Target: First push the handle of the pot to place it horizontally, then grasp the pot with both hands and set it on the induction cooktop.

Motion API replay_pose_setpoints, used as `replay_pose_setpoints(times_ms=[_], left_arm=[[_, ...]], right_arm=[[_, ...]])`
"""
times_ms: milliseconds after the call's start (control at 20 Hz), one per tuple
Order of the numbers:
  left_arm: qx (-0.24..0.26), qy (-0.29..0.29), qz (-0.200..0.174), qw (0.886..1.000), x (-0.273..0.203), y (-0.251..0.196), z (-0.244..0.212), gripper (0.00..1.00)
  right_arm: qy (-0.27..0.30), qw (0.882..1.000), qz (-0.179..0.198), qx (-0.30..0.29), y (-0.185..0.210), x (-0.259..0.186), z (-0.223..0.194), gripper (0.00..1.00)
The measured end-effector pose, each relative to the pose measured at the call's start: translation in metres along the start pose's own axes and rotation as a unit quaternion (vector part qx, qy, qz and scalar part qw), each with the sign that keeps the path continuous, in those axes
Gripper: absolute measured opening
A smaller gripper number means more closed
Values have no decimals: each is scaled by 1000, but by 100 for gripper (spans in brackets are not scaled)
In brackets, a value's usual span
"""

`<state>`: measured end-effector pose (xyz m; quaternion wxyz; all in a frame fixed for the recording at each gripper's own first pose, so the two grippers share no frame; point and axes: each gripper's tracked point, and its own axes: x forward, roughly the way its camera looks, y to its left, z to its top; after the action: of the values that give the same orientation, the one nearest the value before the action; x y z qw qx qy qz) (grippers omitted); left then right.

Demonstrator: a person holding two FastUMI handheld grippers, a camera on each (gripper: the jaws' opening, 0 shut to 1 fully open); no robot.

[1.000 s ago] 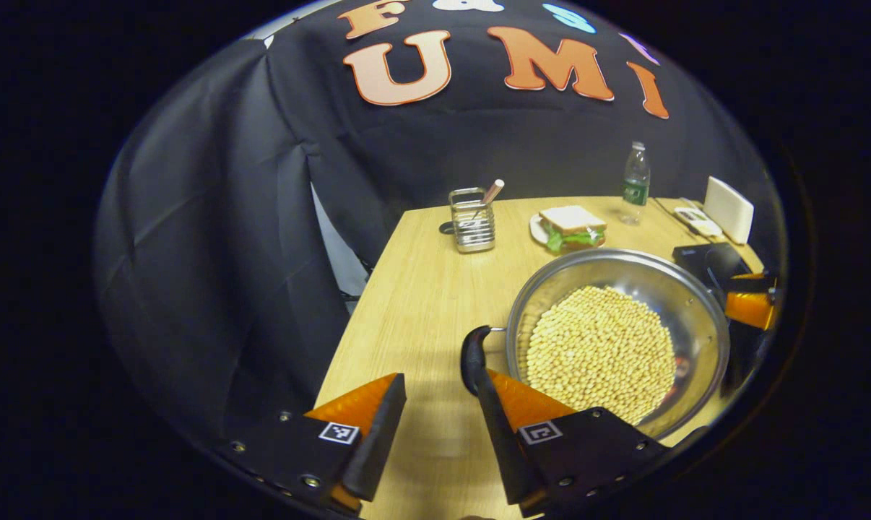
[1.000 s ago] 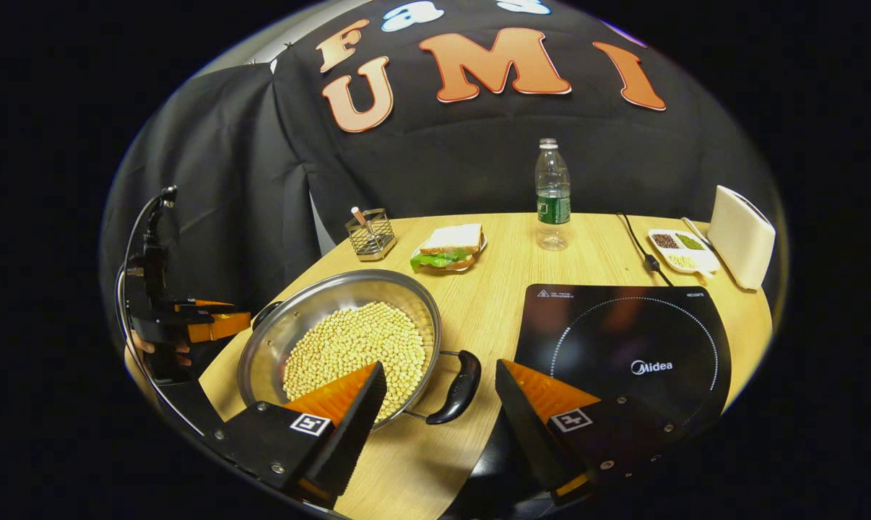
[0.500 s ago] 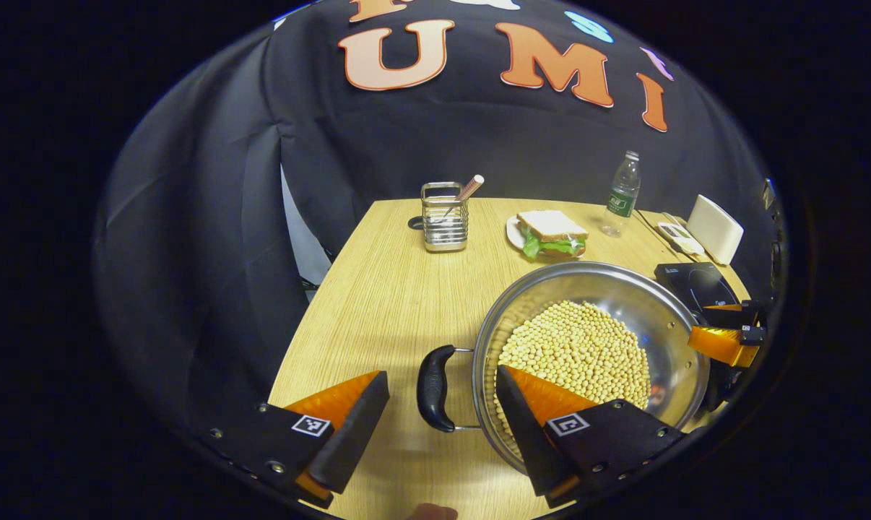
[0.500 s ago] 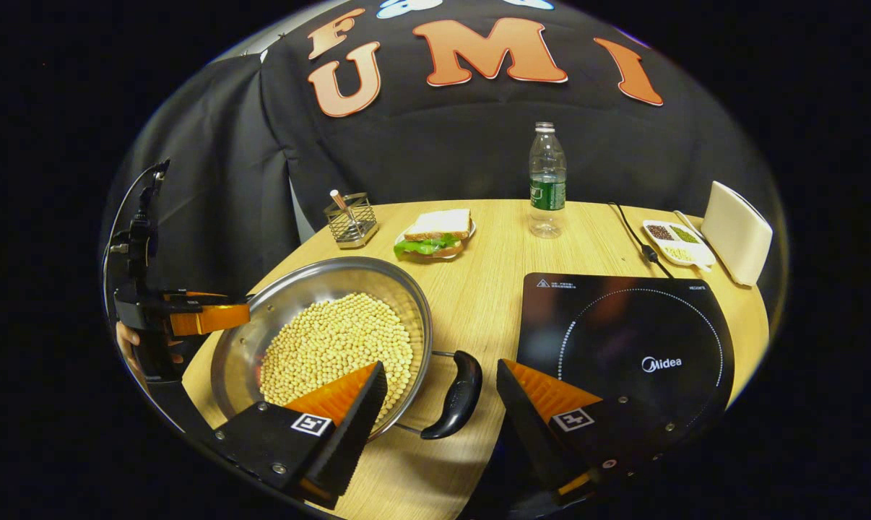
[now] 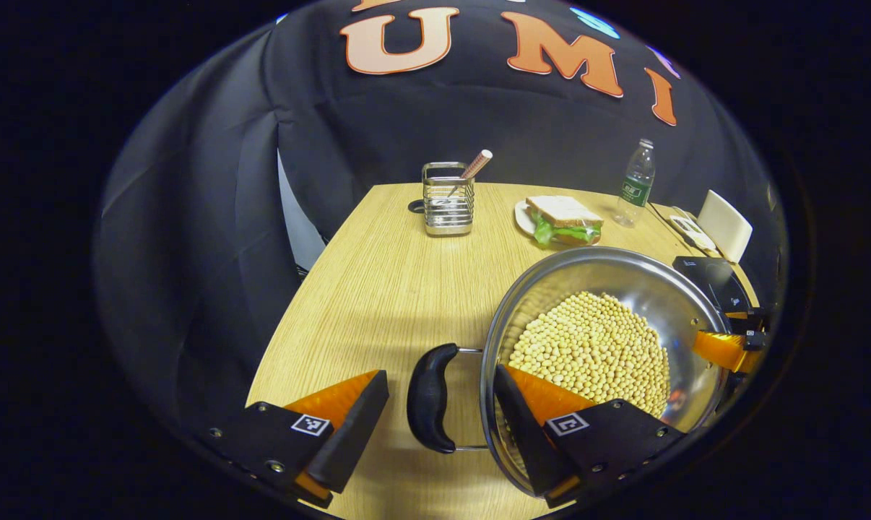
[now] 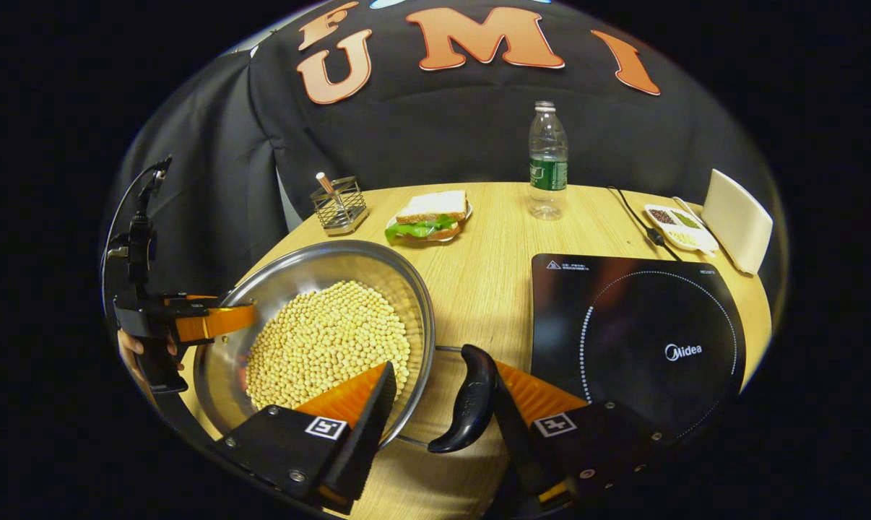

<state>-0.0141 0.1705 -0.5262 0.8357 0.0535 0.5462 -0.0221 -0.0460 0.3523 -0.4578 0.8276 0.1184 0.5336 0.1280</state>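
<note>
Left gripper view: the left gripper [image 5: 439, 426] is spread wide, gripping nothing. The pot's left handle [image 5: 428, 397] lies between its fingers, touching neither. The pot [image 5: 601, 289], filled with pale beans [image 5: 594, 347], sits on the table [image 5: 378, 289] at the near right. Far right, the right gripper [image 5: 724, 347] shows at the pot's opposite rim.

Right gripper view: the right gripper [image 6: 443, 426] is also released. The pot's right handle [image 6: 468, 397] stands between its fingers, close against the right-hand one; contact cannot be confirmed. The induction cooktop [image 6: 638, 339] lies just right of the pot [image 6: 320, 263], bare. At far left the left gripper [image 6: 204, 321] sits at the pot's rim.

Step in hand, as judged: both handles appear level, so the two-handed grasp is being set up. The next move calls for closing both grippers on their handles together, then lifting level, since the beans would spill if the pot tilts, and carrying it right onto the cooktop.
</note>
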Motion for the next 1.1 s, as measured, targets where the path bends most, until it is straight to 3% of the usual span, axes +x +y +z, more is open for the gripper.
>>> replay_pose_setpoints(times_ms=[200, 300, 350, 500, 900, 1100], left_arm=[[-3, 7, -4, 1000, 7, -8, -7, 90], [-8, 3, -6, 1000, 10, -11, -7, 78], [-11, -1, -3, 1000, 11, -12, -6, 76], [-15, -12, 1, 1000, 9, -12, -4, 71], [-1, -40, 35, 999, -10, -10, -2, 66], [-1, -53, 41, 998, -23, -14, 6, 66]], right_arm=[[4, 1000, -7, 11, -1, 2, -1, 73], [6, 1000, -7, 14, -1, 2, -2, 71], [7, 1000, -7, 16, 0, 2, -2, 66], [5, 1000, -6, 17, -1, 3, -1, 65], [0, 1000, -2, 20, 2, 3, -1, 51], [-13, 1000, -1, 17, -1, -10, 6, 51]])
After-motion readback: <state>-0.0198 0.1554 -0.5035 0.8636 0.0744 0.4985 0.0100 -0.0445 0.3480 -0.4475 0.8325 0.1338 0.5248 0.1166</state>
